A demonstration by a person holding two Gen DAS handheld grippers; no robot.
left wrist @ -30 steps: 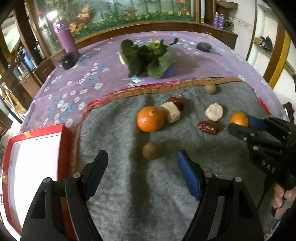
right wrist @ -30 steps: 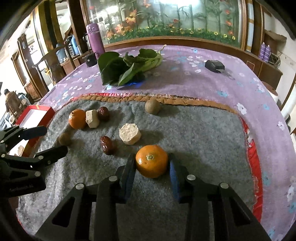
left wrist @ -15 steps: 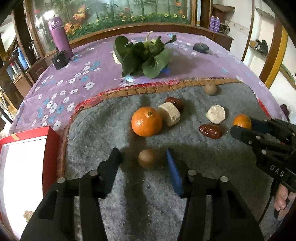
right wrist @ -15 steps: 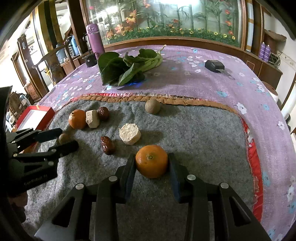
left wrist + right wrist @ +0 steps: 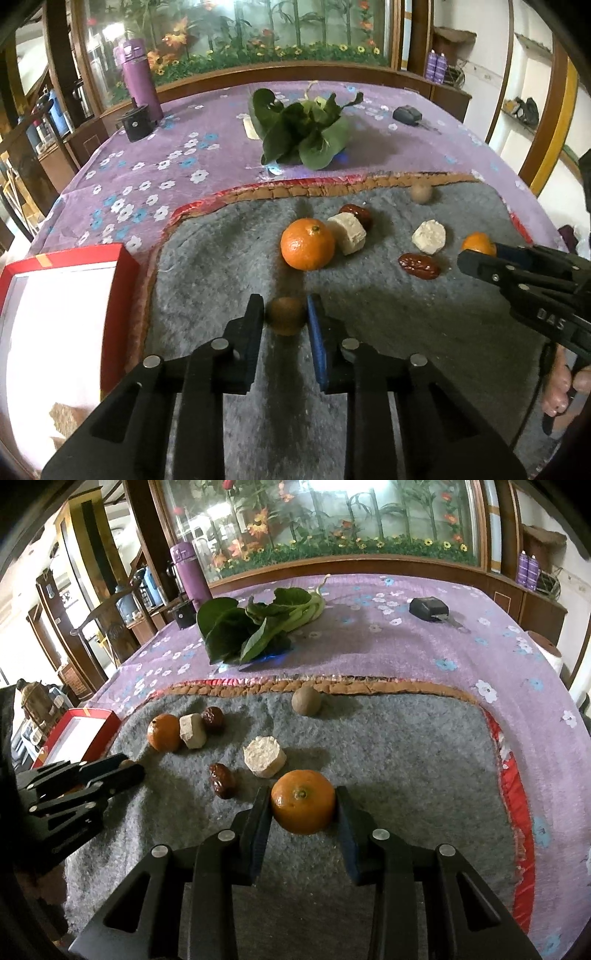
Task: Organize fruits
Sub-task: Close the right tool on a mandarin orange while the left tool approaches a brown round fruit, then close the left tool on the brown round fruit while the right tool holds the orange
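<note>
A small brown round fruit [image 5: 286, 315] lies on the grey mat [image 5: 388, 332], between the fingers of my left gripper [image 5: 286, 314]. Its jaws are closing and both pads touch the fruit's sides. My right gripper [image 5: 303, 803] is shut on an orange [image 5: 303, 801] that rests on the mat. A second orange [image 5: 307, 243] sits beside a beige chunk [image 5: 347, 232] and a red date [image 5: 358, 214]. Another date [image 5: 419, 266], a round beige piece [image 5: 429, 236] and a second brown fruit [image 5: 421, 192] lie further right.
A red box with a white inside [image 5: 55, 295] stands at the mat's left edge. Leafy greens [image 5: 306, 133], a purple bottle [image 5: 138, 81], a black cup [image 5: 137, 123] and a key fob [image 5: 406, 112] sit on the purple flowered cloth behind. A person's fingers [image 5: 557, 391] hold the right gripper.
My left gripper's jaws have come together from wide apart onto the small brown fruit. The right gripper has stayed shut on its orange.
</note>
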